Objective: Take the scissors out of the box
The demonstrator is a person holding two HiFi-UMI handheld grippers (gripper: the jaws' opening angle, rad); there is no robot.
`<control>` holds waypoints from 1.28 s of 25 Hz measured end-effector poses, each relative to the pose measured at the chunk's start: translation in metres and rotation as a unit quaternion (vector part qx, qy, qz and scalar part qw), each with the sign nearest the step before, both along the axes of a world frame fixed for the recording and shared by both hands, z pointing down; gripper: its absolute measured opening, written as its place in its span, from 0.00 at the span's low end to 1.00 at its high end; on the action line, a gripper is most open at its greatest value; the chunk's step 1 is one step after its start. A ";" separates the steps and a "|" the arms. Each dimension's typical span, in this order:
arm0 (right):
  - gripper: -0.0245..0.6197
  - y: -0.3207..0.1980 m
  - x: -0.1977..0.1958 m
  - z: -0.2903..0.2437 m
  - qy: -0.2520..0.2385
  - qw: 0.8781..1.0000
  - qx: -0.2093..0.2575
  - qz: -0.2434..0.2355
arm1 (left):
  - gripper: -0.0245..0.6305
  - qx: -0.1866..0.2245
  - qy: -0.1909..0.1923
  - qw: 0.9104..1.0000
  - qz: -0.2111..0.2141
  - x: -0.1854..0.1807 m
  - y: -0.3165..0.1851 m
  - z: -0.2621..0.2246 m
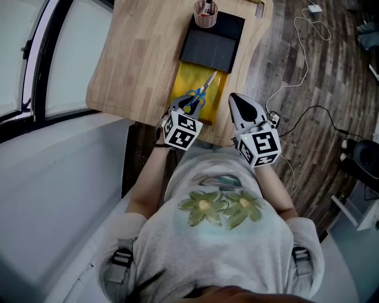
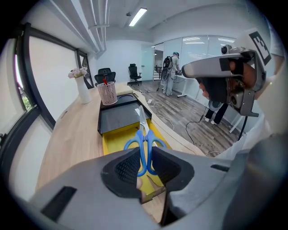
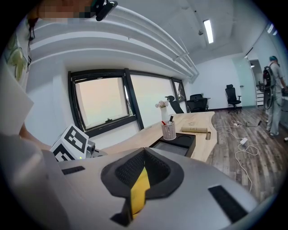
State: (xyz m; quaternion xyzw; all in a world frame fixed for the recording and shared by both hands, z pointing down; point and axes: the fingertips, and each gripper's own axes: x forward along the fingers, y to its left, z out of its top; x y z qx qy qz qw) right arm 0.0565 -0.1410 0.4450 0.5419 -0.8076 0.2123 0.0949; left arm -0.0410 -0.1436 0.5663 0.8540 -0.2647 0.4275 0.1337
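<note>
The person's pale shirt [image 1: 219,237] with its flower print fills the near part of the head view, with both forearms reaching out over the near edge of the wooden tabletop [image 1: 142,53].

On the tabletop, a black tray [image 1: 213,41] lies far of a yellow box [image 1: 189,80], the two touching end to end.

The left tongs [image 1: 188,105] sit over the near end of the box. In the left gripper view their pads are closed on the blue handles of the scissors [image 2: 145,139], one loop showing on each side of the jaws. The blades point away, toward the black tray, and the tip overlaps its near edge. Whether the scissors rest on the box floor or are raised above it cannot be told.

The right tongs [image 1: 235,102] reach in at the box's right side. In the right gripper view the jaws are pressed together on a thin yellow strip, the box's wall [image 3: 139,188].

A mesh pen cup [image 1: 205,15] stands at the tray's far end.
</note>
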 end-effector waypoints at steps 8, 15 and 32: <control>0.05 0.009 -0.006 -0.003 0.003 1.000 0.003 0.000 | 0.17 0.021 0.035 0.999 -0.003 0.003 0.003 -0.028; 0.05 0.019 -0.008 -0.007 0.007 1.000 0.007 0.001 | 0.17 0.046 0.073 0.996 -0.003 0.006 0.009 -0.055; 0.05 0.033 -0.018 -0.016 0.016 1.000 0.014 -0.003 | 0.17 0.073 0.138 0.988 -0.017 -0.002 0.018 -0.113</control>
